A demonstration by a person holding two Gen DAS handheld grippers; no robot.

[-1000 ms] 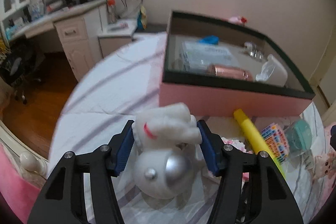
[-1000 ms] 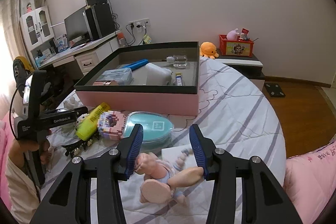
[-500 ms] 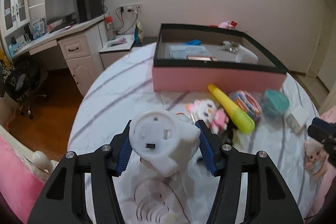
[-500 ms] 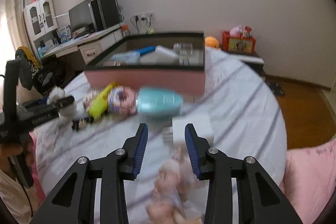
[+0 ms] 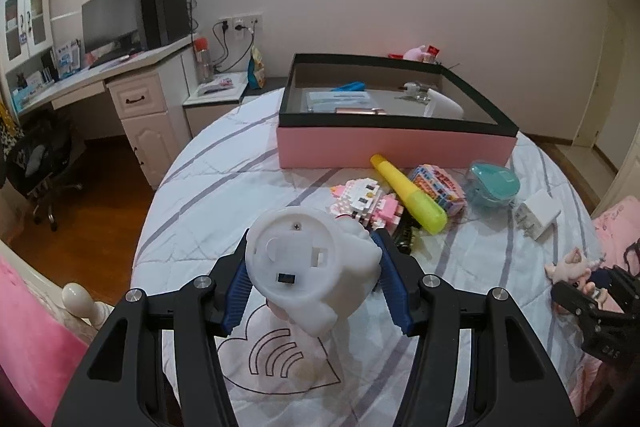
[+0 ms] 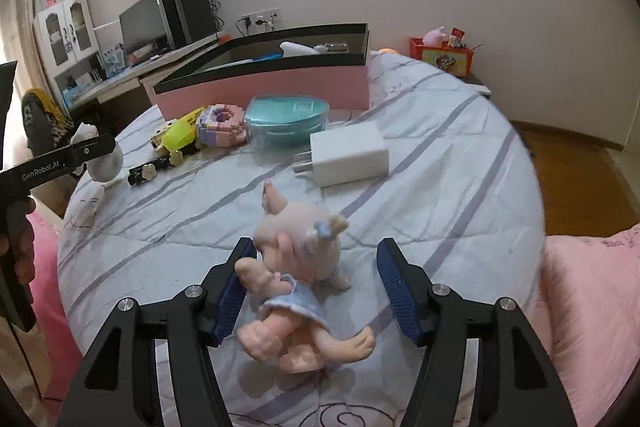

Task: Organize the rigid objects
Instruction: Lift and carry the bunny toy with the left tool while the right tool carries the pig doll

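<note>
Between my left jaws: white toy, clamped | between my right jaws, just opened: doll, against left pad, unpinched

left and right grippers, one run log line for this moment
left gripper: shut on white toy | right gripper: fingers just opened, doll between, ungripped | pink box: target

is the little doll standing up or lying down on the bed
Lying down. The doll is tipped on its side on the striped bedspread, legs toward the camera, between the right gripper's open jaws.
</note>
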